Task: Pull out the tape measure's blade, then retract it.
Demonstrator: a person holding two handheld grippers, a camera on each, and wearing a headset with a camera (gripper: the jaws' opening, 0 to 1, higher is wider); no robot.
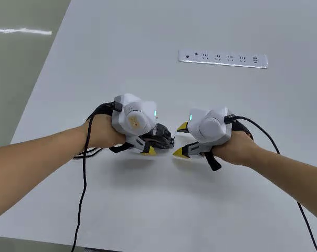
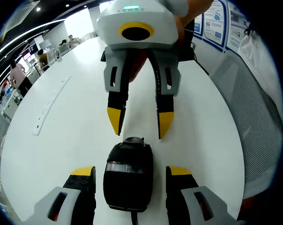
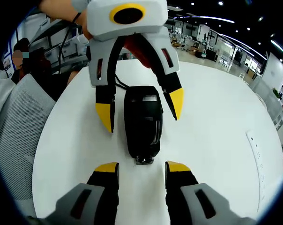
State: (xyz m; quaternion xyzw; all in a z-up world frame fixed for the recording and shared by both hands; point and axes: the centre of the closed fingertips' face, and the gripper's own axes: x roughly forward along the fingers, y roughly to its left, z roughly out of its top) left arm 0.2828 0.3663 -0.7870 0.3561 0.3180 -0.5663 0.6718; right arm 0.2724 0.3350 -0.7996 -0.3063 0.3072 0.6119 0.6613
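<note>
As it lies flat, the tape measure point(image 2: 128, 176) is black.

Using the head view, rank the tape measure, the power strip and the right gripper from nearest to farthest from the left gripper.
1. Tape measure, between its jaws.
2. Right gripper, facing it from the right.
3. Power strip, farthest back, upper right.

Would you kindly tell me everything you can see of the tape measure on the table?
The tape measure is a black, plastic-looking case with a glossy panel on top, lying flat on the white table. Its blade is retracted, the small metal hook facing the right hand-held gripper. The open left hand-held gripper straddles it, with gaps on both sides.
</note>
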